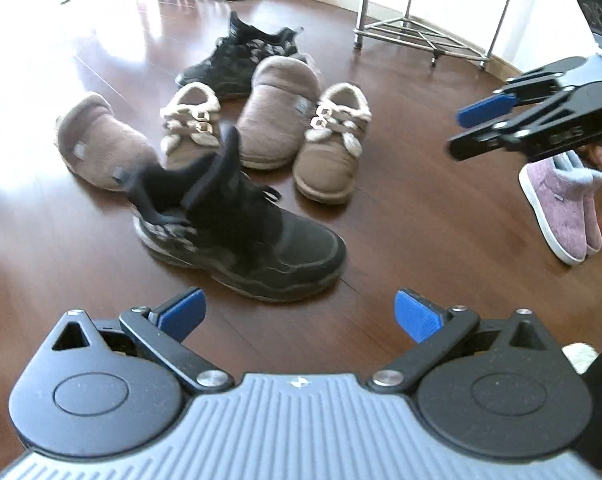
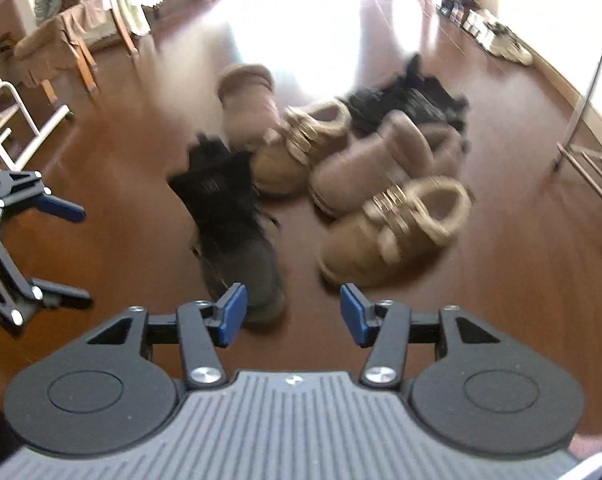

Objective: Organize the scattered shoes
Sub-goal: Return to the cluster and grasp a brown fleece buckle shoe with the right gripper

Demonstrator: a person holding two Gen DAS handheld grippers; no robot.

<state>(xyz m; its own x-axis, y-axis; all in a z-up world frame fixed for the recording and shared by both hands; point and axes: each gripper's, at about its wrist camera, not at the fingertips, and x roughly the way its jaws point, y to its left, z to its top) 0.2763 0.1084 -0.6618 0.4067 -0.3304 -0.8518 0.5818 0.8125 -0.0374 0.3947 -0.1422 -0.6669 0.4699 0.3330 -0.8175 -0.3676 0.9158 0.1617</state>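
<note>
Gleaming wood floor point(image 1: 421, 220), scattered shoes point(image 1: 245, 232)

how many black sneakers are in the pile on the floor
2: one black sneaker nearest the left gripper, the other at the back of the pile, partly hidden behind a taupe slipper.

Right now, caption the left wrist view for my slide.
Open left hand-held gripper faces a black sneaker before scattered brown slippers on wood floor.

Black sneakers point(image 1: 241, 236), tan fleece-lined shoes point(image 1: 329, 148), taupe slippers point(image 1: 277, 112) — and pink slippers point(image 1: 561, 208) — on reddish-brown floor point(image 1: 421, 220).
</note>
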